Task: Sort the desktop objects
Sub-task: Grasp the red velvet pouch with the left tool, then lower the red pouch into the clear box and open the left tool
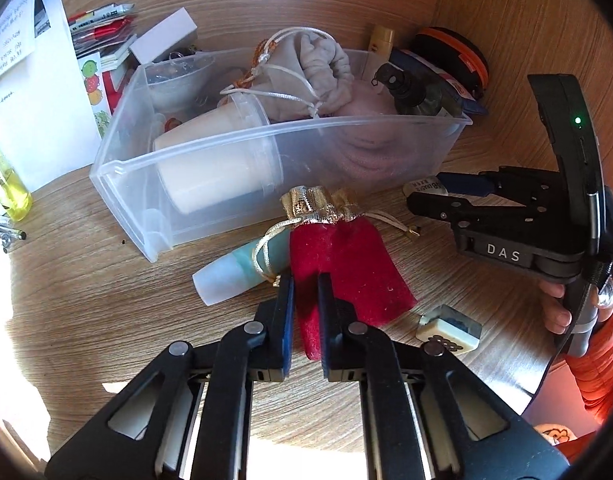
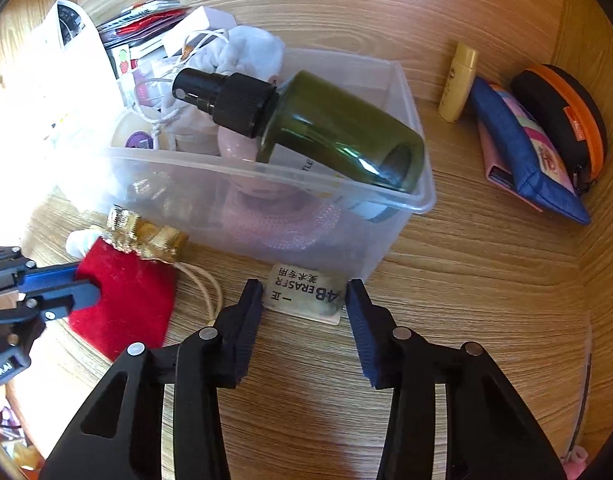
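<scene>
A red velvet pouch (image 1: 346, 268) with a gold top lies on the wooden desk in front of a clear plastic bin (image 1: 118, 168). My left gripper (image 1: 306, 286) is shut on the pouch's lower edge. The pouch also shows in the right wrist view (image 2: 126, 296). My right gripper (image 2: 304, 292) is open, its fingers on either side of a white eraser (image 2: 306, 294) lying against the bin (image 2: 410, 196). It also shows in the left wrist view (image 1: 426, 194). A dark green spray bottle (image 2: 326, 128) lies on top of the bin's contents.
A pale teal tube (image 1: 234, 268) lies left of the pouch and a mahjong tile (image 1: 446, 326) to its right. The bin holds a cup, cloth bags and a pink item. A yellow tube (image 2: 458, 84), blue pouch (image 2: 522, 148) and black-orange case (image 2: 562, 116) sit by the right wall. Papers stand at left.
</scene>
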Available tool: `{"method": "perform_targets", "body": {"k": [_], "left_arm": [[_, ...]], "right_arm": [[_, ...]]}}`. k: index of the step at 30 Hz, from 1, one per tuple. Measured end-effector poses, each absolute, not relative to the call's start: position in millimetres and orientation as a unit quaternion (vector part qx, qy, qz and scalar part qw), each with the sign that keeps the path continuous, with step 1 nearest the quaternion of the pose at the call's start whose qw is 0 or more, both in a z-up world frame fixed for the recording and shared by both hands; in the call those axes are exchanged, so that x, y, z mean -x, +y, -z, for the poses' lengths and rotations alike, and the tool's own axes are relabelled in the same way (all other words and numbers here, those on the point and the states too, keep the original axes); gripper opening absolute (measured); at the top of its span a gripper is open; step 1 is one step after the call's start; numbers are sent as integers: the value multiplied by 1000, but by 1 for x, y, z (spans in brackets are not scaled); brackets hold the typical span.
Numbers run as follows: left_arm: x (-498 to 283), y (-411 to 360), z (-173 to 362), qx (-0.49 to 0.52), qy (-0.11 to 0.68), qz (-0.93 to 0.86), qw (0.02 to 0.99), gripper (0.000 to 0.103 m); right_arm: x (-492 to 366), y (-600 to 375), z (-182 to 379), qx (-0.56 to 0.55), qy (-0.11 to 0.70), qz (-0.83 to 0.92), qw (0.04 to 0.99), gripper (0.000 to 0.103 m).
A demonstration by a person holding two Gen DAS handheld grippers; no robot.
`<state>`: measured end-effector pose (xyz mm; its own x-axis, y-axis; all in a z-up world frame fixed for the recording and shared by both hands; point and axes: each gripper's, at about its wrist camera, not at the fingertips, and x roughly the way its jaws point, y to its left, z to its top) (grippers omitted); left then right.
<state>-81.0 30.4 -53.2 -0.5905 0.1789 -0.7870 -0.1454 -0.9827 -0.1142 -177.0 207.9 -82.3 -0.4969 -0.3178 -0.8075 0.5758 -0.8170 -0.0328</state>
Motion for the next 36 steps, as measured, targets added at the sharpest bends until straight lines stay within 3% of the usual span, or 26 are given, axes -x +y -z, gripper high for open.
{"method": "perform_targets", "body": {"k": [19, 21, 23, 25, 34, 36], "left_arm": [[57, 10, 4, 389, -30, -917, 81, 6], [63, 10, 11, 401, -28, -912, 76, 14], [65, 11, 21, 413, -24, -908, 65, 35], [72, 11, 33, 428, -22, -901, 64, 43], [90, 12, 61, 468, -45, -878, 90, 43], [91, 15, 62, 466, -48, -878, 100, 37]], "right_arm": [[141, 208, 26, -365, 130, 871, 303, 39], [139, 207, 26, -364, 132, 870, 306, 39], [138, 207, 26, -365, 133, 869, 307, 39], [139, 208, 29, -369, 132, 867, 309, 39], [141, 210, 36, -382, 135, 861, 308, 39], [142, 209, 36, -381, 136, 861, 309, 39]]}}
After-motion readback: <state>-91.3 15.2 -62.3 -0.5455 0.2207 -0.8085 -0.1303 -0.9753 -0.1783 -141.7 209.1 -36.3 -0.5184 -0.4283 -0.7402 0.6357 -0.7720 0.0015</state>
